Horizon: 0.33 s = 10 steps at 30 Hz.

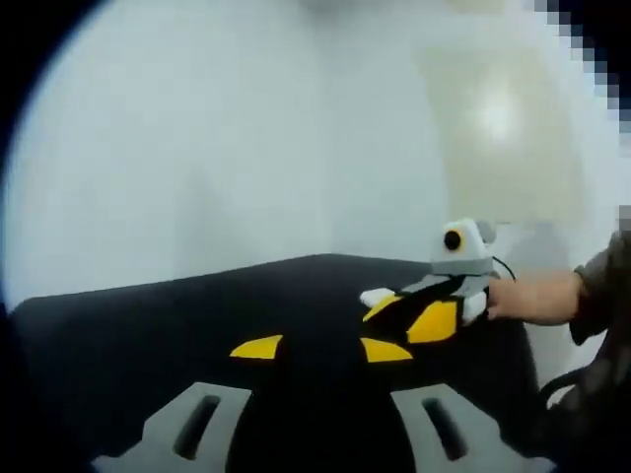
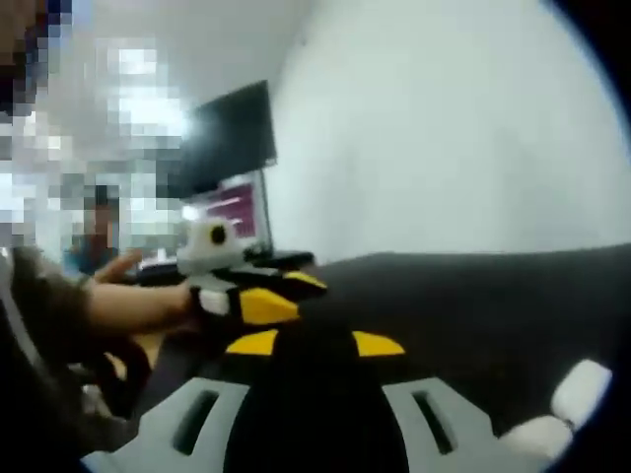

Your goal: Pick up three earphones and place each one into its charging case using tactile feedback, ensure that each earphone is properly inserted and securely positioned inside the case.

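The earphones and charging cases are hard to make out: in the right gripper view, two small white rounded objects (image 2: 567, 406) lie on the black counter (image 2: 493, 305) at the lower right of the frame, touching or nearly so, too blurred to tell whether they are cases or earphones. In the left gripper view a small white object (image 1: 376, 296) sits at the tip of the right hand-held gripper (image 1: 404, 305), right of centre; whether it is pinched there or just lies beside the tip cannot be told.

The left hand-held gripper (image 1: 320, 348) rises from the bottom of its own view with grey jaws and yellow tips spread apart, nothing between them. In the right gripper view the right hand-held gripper (image 2: 315, 343) shows yellow tips with a dark gap between them, so it looks spread as well. The left hand-held gripper also shows at the left of that view, held by a hand (image 2: 148, 301) with a dark sleeve.

The counter's far edge runs across the middle of both views against a pale wall (image 1: 246, 128). Broad bare black surface lies in front of both pairs of jaws. A dark monitor (image 2: 229, 138) stands at the upper left of the right gripper view, beyond the counter's edge.
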Motion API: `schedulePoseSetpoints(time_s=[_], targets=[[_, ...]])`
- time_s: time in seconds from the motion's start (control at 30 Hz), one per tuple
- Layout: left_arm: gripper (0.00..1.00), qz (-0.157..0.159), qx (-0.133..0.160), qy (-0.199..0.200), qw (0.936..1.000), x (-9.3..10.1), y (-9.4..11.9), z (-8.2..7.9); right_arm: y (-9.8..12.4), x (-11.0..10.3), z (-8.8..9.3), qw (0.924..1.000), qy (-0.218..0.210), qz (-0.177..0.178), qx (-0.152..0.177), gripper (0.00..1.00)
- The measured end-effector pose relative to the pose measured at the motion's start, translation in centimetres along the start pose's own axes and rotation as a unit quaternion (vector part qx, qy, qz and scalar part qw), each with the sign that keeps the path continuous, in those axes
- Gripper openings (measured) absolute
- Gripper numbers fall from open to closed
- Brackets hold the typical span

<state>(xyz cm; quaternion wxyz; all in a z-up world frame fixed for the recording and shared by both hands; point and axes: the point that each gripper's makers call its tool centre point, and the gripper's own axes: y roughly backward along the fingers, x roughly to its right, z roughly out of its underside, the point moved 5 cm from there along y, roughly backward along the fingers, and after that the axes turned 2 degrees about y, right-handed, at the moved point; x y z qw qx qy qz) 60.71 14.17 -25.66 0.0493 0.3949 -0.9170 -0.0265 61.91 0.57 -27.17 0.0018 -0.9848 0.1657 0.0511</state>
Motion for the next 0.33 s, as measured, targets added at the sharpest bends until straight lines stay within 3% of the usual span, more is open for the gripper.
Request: schedulePoseSetpoints(time_s=[0.07,0.13,0.23,0.33], targets=[[0.26,-0.006,-0.009,-0.002,0.9999,0.3,0.4,0.1,0.6,0.4,-0.6,0.9979,-0.055,0.035,0.002,0.29],[0.26,-0.009,-0.011,-0.006,0.9999,0.7,1.1,0.3,1.5,-0.1,-0.9,0.9949,-0.089,0.045,-0.005,0.29],[0.27,-0.014,-0.007,0.000,0.9999,0.6,2.4,0.8,2.6,-1.2,-1.3,0.9964,-0.068,0.051,0.008,0.29],[0.27,-0.025,-0.012,0.006,0.9996,0.4,3.8,1.5,4.1,-1.6,-1.1,0.9971,-0.028,0.070,0.000,0.29]])
